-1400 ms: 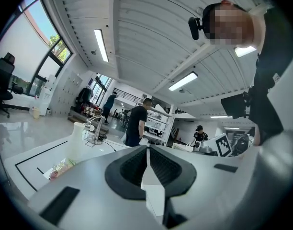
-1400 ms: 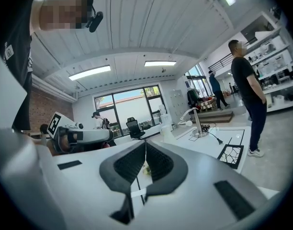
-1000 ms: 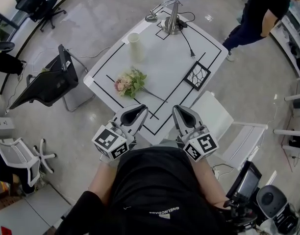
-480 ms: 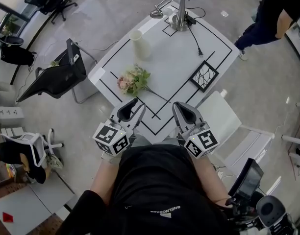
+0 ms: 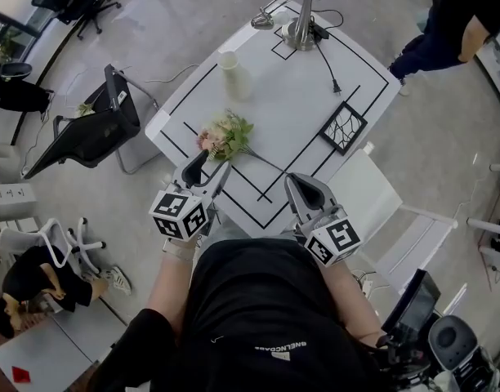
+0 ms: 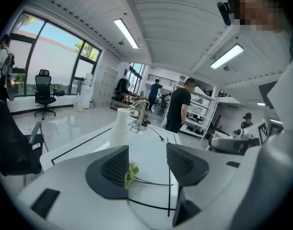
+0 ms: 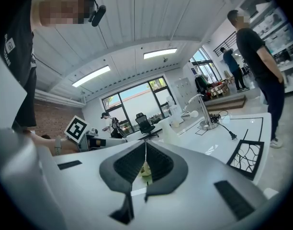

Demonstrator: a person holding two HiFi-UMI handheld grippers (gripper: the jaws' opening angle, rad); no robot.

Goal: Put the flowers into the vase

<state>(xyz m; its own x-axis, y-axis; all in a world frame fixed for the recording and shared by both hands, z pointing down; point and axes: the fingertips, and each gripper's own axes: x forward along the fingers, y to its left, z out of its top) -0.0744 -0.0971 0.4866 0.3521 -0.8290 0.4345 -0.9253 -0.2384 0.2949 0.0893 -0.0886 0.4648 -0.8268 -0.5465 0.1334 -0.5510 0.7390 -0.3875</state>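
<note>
A small bouquet of pink and cream flowers (image 5: 225, 135) with green leaves lies on its side on the white table (image 5: 274, 96), its stems pointing right. Farther back stands the white vase (image 5: 234, 75), upright and empty. My left gripper (image 5: 207, 172) hovers just short of the bouquet. Its jaws have just been opening and nothing is between them. In the left gripper view the left gripper (image 6: 147, 150) frames the leaves and stems (image 6: 137, 177) beyond its tips, with the vase (image 6: 121, 126) behind. My right gripper (image 5: 301, 188) hangs over the table's near edge, and in its own view the right gripper (image 7: 145, 146) is shut on nothing.
A metal desk lamp (image 5: 297, 23) with a black cord (image 5: 328, 68) stands at the far corner. A black-framed square (image 5: 342, 127) lies at the right. A white chair (image 5: 381, 207) and a black chair (image 5: 91, 129) flank the table. A person (image 5: 450, 19) stands beyond it.
My left gripper has moved forward over the table towards the bouquet and its jaws have parted. The right gripper has edged slightly forward and stays shut.
</note>
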